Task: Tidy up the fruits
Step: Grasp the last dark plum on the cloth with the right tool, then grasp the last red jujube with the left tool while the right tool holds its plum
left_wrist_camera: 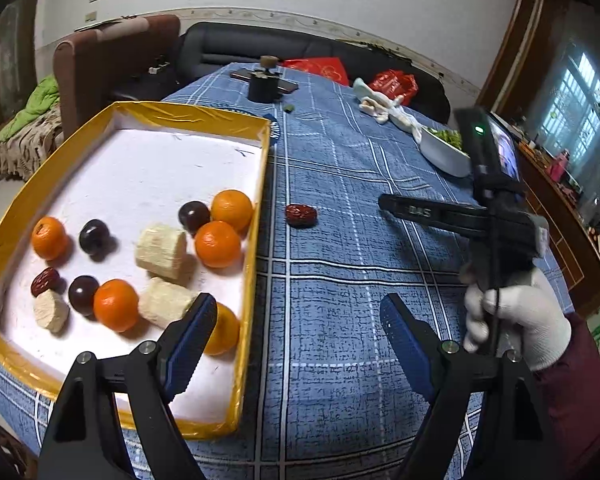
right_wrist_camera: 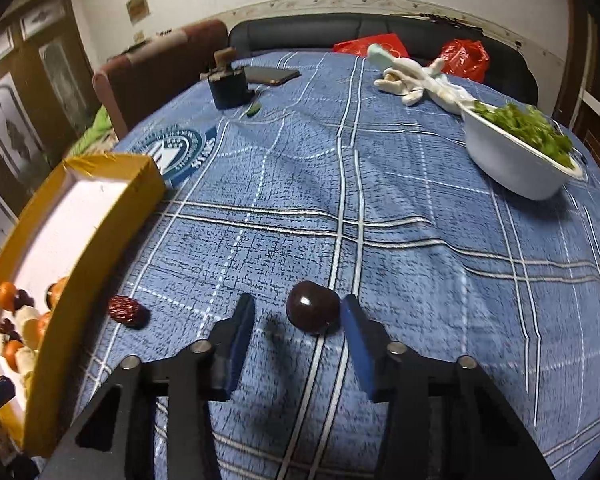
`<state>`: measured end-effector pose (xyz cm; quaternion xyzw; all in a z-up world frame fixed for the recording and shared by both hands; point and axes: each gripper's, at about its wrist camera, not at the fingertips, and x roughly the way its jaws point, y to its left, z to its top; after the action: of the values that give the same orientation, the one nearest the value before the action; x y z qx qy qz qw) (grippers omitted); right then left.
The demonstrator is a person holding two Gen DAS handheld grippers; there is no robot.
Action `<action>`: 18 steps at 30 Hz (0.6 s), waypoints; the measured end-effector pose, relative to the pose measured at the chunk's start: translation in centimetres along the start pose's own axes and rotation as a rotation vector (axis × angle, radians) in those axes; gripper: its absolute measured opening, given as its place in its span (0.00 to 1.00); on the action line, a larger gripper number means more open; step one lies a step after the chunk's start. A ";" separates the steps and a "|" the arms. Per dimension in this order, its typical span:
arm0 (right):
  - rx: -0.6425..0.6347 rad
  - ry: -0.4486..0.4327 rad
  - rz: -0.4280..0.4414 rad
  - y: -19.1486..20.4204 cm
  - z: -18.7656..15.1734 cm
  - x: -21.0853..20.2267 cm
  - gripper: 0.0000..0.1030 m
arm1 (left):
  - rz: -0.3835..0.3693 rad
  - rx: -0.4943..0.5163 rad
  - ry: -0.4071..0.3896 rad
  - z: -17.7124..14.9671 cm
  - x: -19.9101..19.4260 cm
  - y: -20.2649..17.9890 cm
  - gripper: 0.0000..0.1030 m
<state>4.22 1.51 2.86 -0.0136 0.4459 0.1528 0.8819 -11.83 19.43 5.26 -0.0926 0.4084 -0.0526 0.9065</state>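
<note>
- Right gripper (right_wrist_camera: 298, 322) spread wide, glossy dark plum (right_wrist_camera: 313, 306) between its tips, against the right pad.
- Left gripper (left_wrist_camera: 296, 334) spread, empty, beside the yellow tray (left_wrist_camera: 256, 240).
- Farther out on the blue cloth (left_wrist_camera: 340, 184), wrinkled red date (left_wrist_camera: 301, 215).

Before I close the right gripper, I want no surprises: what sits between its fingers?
In the right wrist view, only the dark plum on the blue tablecloth sits between the open right gripper fingers, nearer the right finger.
</note>
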 end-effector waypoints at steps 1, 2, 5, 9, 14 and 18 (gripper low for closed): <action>-0.015 -0.009 -0.022 0.2 0.1 0.2 0.40 | -0.001 0.007 0.001 0.0 0.1 -0.2 0.81; -0.024 -0.014 -0.035 0.3 0.1 0.3 0.38 | 0.000 0.015 0.002 0.1 0.2 -0.3 0.81; -0.043 -0.026 -0.059 0.1 0.1 0.5 0.30 | 0.003 0.028 0.007 0.4 0.6 -0.8 0.81; -0.016 -0.034 -0.020 -0.8 0.1 0.4 0.30 | -0.012 0.040 0.017 1.0 1.0 -1.7 0.81; 0.059 -0.046 0.056 -2.1 -0.6 -0.6 0.29 | -0.048 0.074 0.034 2.6 1.7 -3.1 0.81; 0.157 -0.058 0.162 -4.0 -1.8 -2.9 0.29 | -0.054 0.112 0.061 4.5 3.7 -4.4 0.80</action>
<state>2.34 -3.32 3.60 0.0961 0.4303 0.1883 0.8776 -6.04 15.08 6.42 -0.0510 0.4299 -0.1025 0.8956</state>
